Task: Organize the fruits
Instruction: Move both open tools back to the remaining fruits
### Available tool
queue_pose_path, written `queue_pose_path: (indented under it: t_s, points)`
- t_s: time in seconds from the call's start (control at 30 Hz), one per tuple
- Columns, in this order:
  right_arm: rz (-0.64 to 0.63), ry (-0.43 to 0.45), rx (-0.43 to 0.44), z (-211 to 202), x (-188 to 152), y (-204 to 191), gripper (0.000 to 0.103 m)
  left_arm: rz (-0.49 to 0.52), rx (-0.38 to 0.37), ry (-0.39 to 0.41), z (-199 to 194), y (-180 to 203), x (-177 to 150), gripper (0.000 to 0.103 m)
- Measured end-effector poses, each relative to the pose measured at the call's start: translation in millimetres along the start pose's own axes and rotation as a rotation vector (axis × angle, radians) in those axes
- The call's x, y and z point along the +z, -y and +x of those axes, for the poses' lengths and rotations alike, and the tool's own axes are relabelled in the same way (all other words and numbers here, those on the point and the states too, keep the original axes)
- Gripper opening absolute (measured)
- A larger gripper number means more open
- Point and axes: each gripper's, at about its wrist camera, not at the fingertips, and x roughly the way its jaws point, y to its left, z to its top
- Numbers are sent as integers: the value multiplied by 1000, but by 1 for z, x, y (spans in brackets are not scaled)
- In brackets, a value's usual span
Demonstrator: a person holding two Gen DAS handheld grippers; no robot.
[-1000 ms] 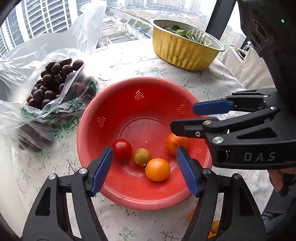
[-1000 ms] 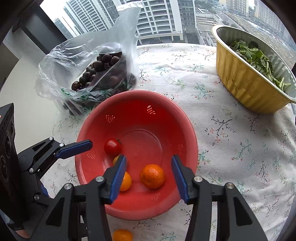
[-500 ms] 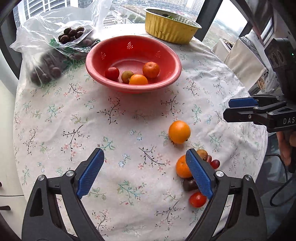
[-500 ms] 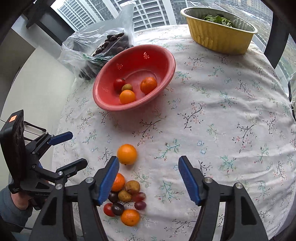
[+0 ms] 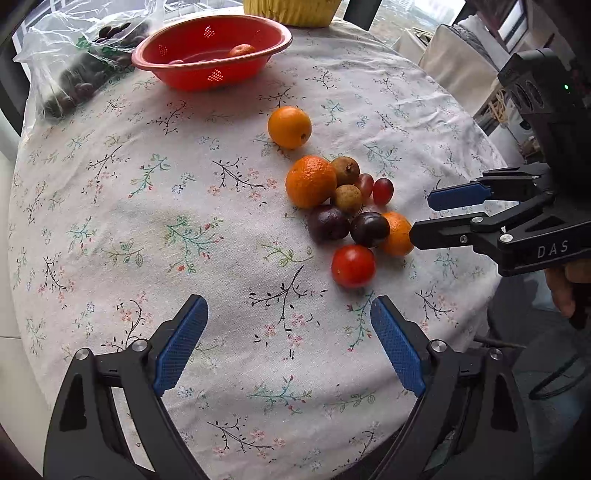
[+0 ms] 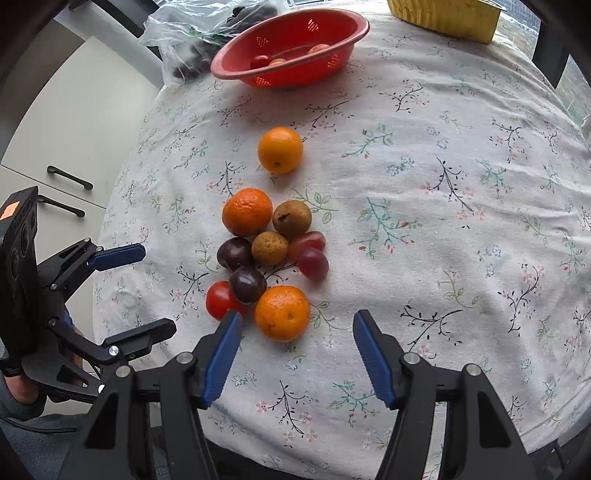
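the left gripper point(image 5: 288, 347) is hanging over the bench point(image 5: 110, 229) with its fingers spread wide and nothing between them. the right gripper point(image 6: 295, 350) is hanging just by an orange point(image 6: 282, 313), its fingers having just been closing a little but pinching nothing. the fruit pile point(image 6: 269, 251) is lying on the bench, well apart from the red bowl point(image 6: 332, 40).

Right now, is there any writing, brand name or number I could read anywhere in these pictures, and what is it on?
"DAS": pale letters on the black body of the right gripper, seen from the left wrist camera.
Orange patch on the left gripper housing: no writing readable.
Fruits, red bowl, tablecloth: no text visible.
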Motion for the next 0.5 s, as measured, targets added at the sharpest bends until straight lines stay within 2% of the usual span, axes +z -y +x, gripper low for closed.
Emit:
queue_pose_path:
  t_s: [0.5]
  points:
    - [-40, -21, -16, 25, 0, -9, 57, -32, 11, -4, -16, -13, -13, 90]
